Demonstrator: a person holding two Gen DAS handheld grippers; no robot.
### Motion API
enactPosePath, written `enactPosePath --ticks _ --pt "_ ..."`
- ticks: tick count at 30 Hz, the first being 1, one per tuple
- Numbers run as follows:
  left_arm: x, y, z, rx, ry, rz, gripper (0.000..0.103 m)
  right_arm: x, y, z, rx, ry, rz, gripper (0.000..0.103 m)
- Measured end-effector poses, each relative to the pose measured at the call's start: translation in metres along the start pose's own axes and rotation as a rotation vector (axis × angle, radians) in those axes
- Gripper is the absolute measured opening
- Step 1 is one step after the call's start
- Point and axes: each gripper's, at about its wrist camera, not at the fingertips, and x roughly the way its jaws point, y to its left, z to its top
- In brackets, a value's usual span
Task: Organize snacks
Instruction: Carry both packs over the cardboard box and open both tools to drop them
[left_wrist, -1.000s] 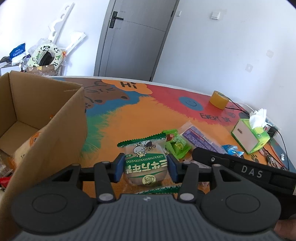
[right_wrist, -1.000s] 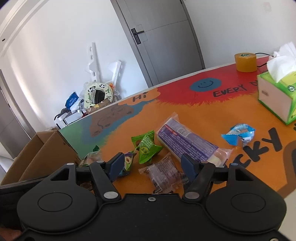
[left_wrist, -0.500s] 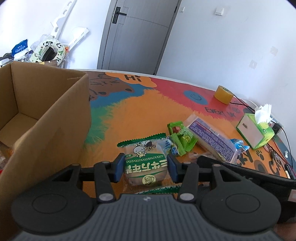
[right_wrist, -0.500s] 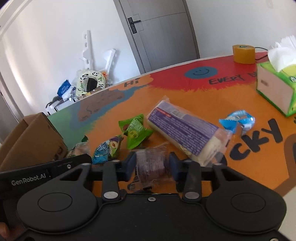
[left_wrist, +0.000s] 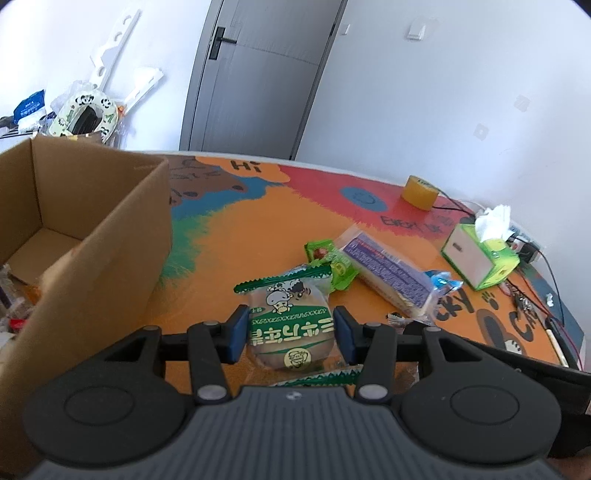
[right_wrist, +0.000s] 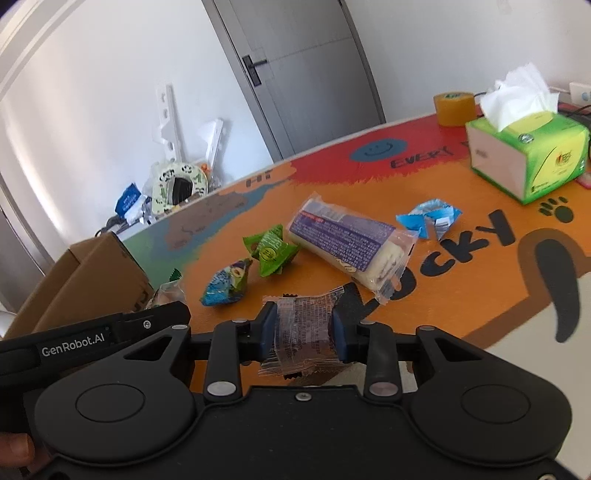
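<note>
Plainly both tools are loaded and the carrying step of the snack sort is in hand: the left gripper (left_wrist: 290, 331) has its blue pads pressed against the sides of a round cake in a clear wrapper with green zigzag ends (left_wrist: 290, 325), and the right gripper (right_wrist: 303, 329) is closed to a narrow gap on a small clear-wrapped dark snack (right_wrist: 303, 332), which appears raised off the surface. Up and to the left of the left gripper stands the open brown cardboard box (left_wrist: 92, 236), its near wall just beside the left finger, so the next move, as a judgement, calls for swinging each packet over that wall and letting go inside, one after the other so the tools do not collide. Ahead of the right gripper lie the unsorted items: a blue-and-green twisted candy (right_wrist: 227, 286), a green foil pouch (right_wrist: 271, 250), a long purple-labelled bread pack (right_wrist: 347, 243) and a blue crumpled wrapper (right_wrist: 428, 218). They rest on a table with a bright orange, red and green cartoon mat (right_wrist: 461, 295). Farther right sit a green tissue box (right_wrist: 528, 155) and a yellow tape roll (right_wrist: 454, 107). Beyond are white walls, a grey door (left_wrist: 258, 74) and clutter in the far-left corner.
</note>
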Motion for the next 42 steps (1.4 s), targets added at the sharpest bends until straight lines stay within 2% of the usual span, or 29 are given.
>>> enactPosePath --ticks 21,42 --pt "-0.070 0.001 0.001 0.011 -0.127 -0.026 0.048 -0.065 0.034 -0.001 -0.036 -0.133 0.033 0.032" --pt "-0.122 0.036 0.016 -0.019 -0.238 0.008 0.048 -0.081 0.086 0.010 -0.106 -0.191 0.101 0.032"
